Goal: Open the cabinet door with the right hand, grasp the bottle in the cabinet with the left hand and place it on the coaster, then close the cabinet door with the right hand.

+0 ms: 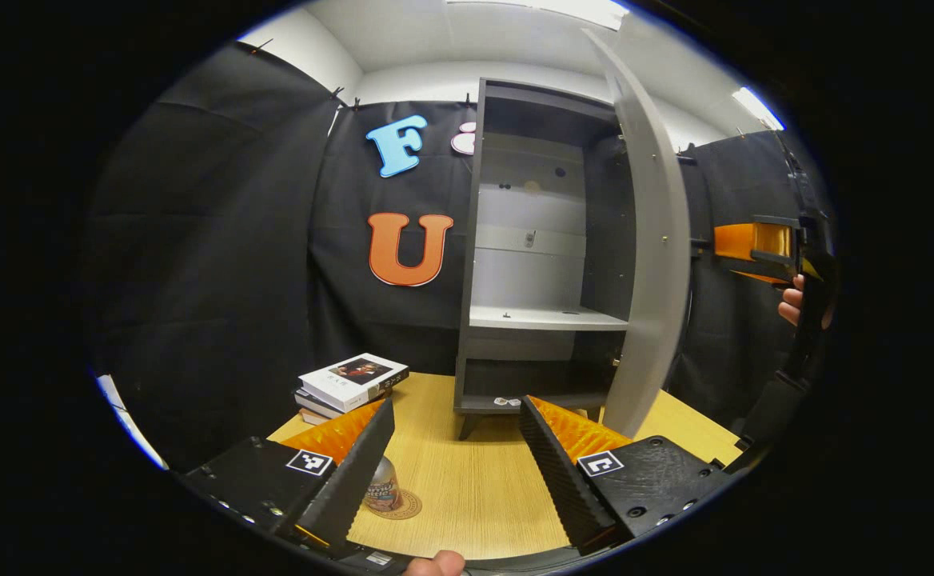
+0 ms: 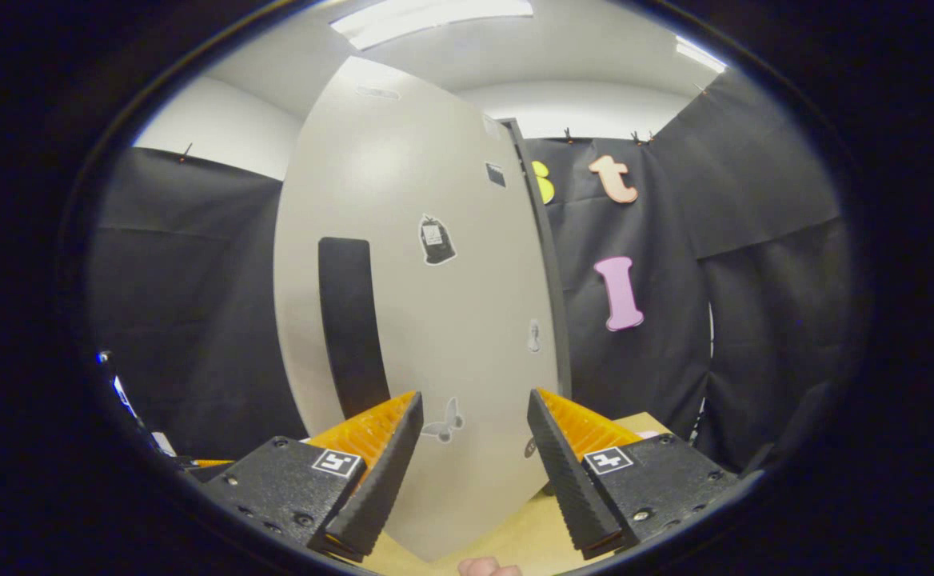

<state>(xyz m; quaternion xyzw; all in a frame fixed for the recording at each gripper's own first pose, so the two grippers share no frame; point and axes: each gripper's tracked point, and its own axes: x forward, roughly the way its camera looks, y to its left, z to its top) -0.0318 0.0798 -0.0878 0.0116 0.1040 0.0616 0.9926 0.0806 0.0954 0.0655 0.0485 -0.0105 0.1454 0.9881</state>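
The bottle [image 1: 382, 487] stands upright on the round coaster [image 1: 400, 506] on the wooden table [image 1: 475, 480], partly hidden behind the left gripper's [image 1: 457, 460] left finger; its label print is too small to read. That gripper's jaws are spread, with nothing between them. Ahead of them stands the cabinet [image 1: 543, 264], its door [image 1: 649, 264] swung open. A stack of books [image 1: 351, 384] lies ahead and left. The right gripper [image 2: 475, 464] has its jaws spread before the door's outer face, with its dark handle [image 2: 349, 320] and small stickers [image 2: 437, 240], unreadable.
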